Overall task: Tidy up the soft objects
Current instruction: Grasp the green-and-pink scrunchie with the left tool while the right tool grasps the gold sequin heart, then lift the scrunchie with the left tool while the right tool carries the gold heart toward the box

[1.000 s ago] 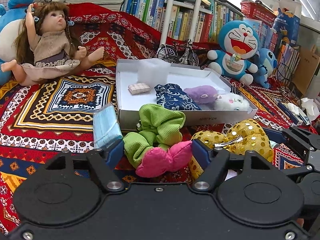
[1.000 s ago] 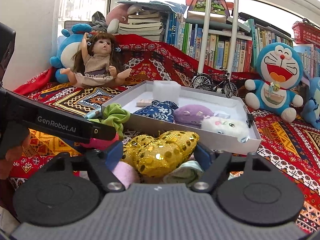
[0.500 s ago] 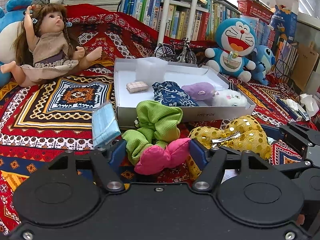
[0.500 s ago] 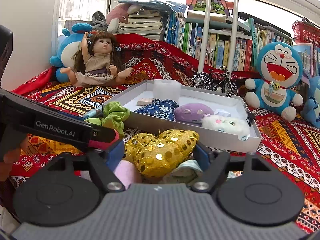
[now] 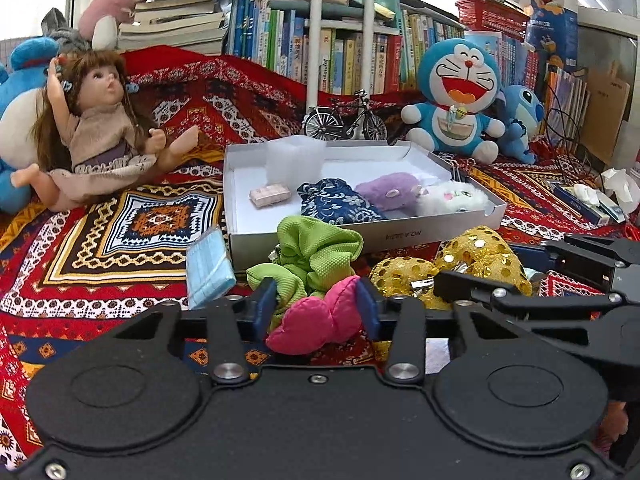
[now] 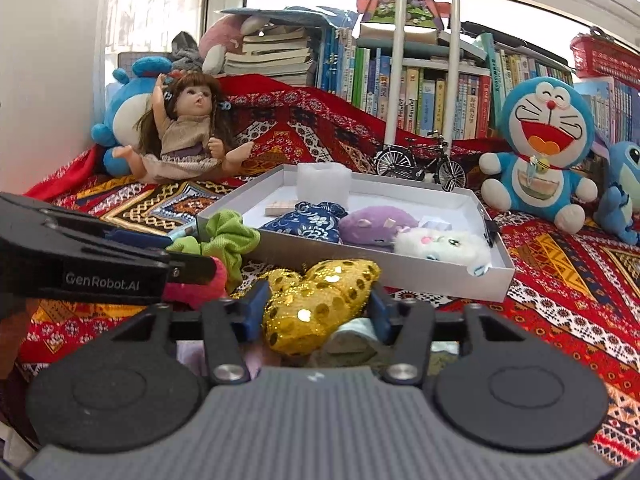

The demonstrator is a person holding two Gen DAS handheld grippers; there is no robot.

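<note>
Both grippers loaded, box straight ahead
Left gripper (image 5: pixel 316 304) fingers pinch the pink cushion (image 5: pixel 316 322); right gripper (image 6: pixel 316 308) fingers clamp the gold pouch (image 6: pixel 320 300). The white box (image 6: pixel 420 270) lies just beyond both, its long side crosswise, nearer the right.

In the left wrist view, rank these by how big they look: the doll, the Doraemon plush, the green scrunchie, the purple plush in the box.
1. doll, largest.
2. Doraemon plush.
3. green scrunchie, though it lies nearer the camera, so it looks inflated.
4. purple plush, smallest.
</note>
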